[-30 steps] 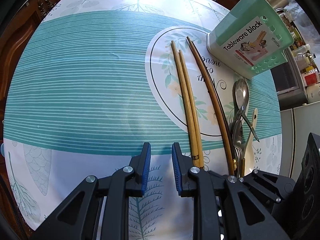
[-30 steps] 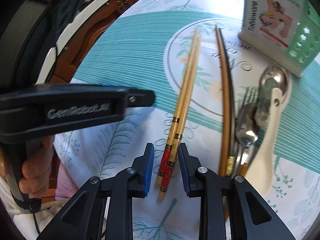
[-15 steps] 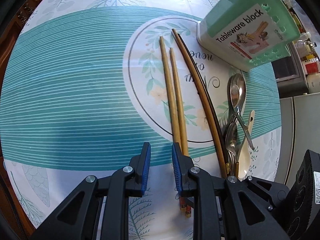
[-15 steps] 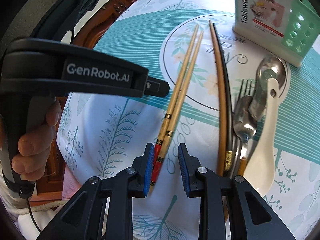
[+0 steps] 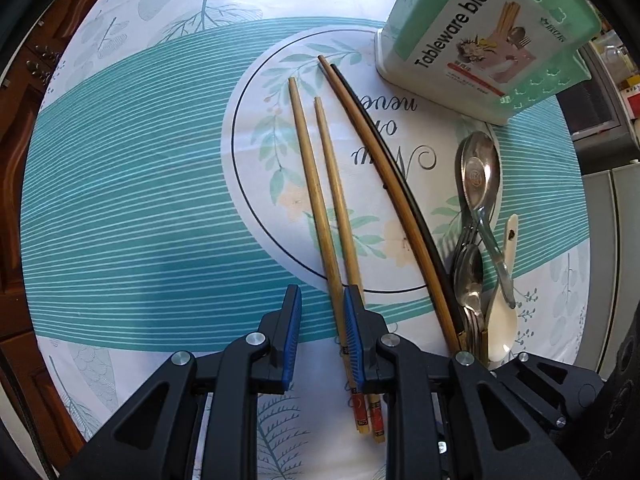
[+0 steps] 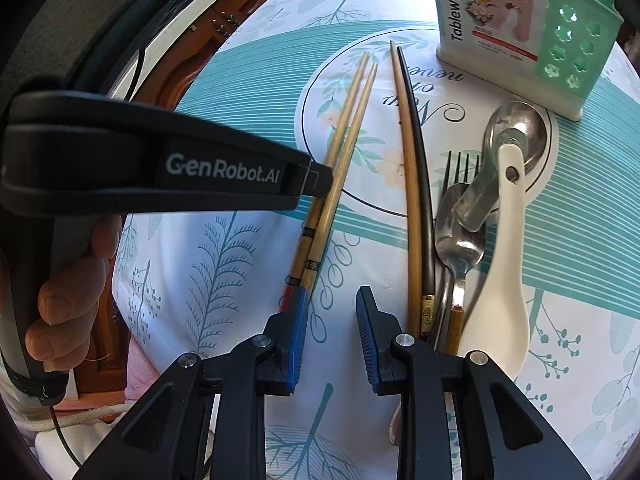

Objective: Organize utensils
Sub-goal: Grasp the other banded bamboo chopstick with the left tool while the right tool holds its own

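Teal stripes and leaf prints cover the tablecloth [image 5: 132,200], on which the utensils are laid out. The green tableware block [image 5: 480,36] is taken as the landmark: it stands upright at the far side of the cloth. Just in front of it, toward the cameras, a pair of dark chopsticks [image 5: 384,172] is seen lying lengthwise. Farther from the block, beside these, a pair of bamboo chopsticks [image 5: 320,200] is laid. Near the block's other corner, a metal spoon [image 6: 516,132], a fork [image 6: 460,168] and a white ceramic spoon [image 6: 500,280] are piled together. The left gripper [image 5: 320,316] is held over the bamboo pair with a narrow gap and nothing gripped. The right gripper [image 6: 332,312] is likewise held narrowly apart and empty, between the two pairs.
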`<action>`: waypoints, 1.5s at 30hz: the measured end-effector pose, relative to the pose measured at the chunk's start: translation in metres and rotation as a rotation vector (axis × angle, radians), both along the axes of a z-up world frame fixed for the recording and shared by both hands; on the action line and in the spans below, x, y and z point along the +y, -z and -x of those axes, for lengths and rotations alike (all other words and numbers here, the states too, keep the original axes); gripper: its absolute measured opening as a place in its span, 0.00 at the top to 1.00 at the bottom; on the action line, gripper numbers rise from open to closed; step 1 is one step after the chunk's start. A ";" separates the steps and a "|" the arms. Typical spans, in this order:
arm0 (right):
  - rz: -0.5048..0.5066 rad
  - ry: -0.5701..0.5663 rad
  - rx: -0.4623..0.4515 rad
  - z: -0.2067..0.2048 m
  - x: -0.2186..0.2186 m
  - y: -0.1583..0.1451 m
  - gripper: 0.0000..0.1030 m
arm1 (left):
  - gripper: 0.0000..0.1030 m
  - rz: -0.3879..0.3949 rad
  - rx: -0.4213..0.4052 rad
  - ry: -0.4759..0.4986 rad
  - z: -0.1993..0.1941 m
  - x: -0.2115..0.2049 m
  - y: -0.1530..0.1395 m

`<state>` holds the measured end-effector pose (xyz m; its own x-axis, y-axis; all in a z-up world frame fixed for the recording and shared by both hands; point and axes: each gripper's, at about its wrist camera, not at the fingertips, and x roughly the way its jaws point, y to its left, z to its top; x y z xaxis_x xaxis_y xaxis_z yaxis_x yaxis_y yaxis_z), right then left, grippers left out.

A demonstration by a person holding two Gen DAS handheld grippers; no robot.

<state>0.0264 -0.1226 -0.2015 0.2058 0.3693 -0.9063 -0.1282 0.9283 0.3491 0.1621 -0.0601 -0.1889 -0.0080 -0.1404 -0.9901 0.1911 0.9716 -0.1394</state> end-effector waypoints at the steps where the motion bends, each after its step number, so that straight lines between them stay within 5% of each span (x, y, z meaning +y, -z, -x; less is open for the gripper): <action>1: 0.000 0.000 -0.002 -0.002 -0.011 -0.005 0.75 | 0.81 -0.003 -0.002 0.003 0.000 -0.002 0.000; 9: 0.016 0.000 -0.009 -0.005 -0.023 -0.018 0.75 | 0.81 -0.072 -0.014 0.043 0.002 -0.007 -0.003; 10: 0.059 -0.108 0.013 -0.005 -0.024 -0.019 0.75 | 0.81 -0.081 -0.017 0.053 0.002 -0.008 -0.004; 31: 0.085 -0.083 0.067 -0.048 0.002 -0.030 0.75 | 0.93 -0.139 0.086 0.145 0.058 0.030 0.006; 38: 0.218 -0.082 0.169 -0.080 0.024 -0.020 0.75 | 0.92 -0.134 0.107 0.121 0.067 0.039 0.013; 45: 0.374 -0.117 0.172 -0.085 0.056 -0.023 0.75 | 0.92 -0.131 0.110 0.091 0.075 0.051 0.019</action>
<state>0.1112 -0.0668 -0.1789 0.0161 0.0205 -0.9997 -0.2090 0.9778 0.0167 0.0871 -0.0089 -0.2080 -0.1244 -0.0045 -0.9922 0.2691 0.9624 -0.0381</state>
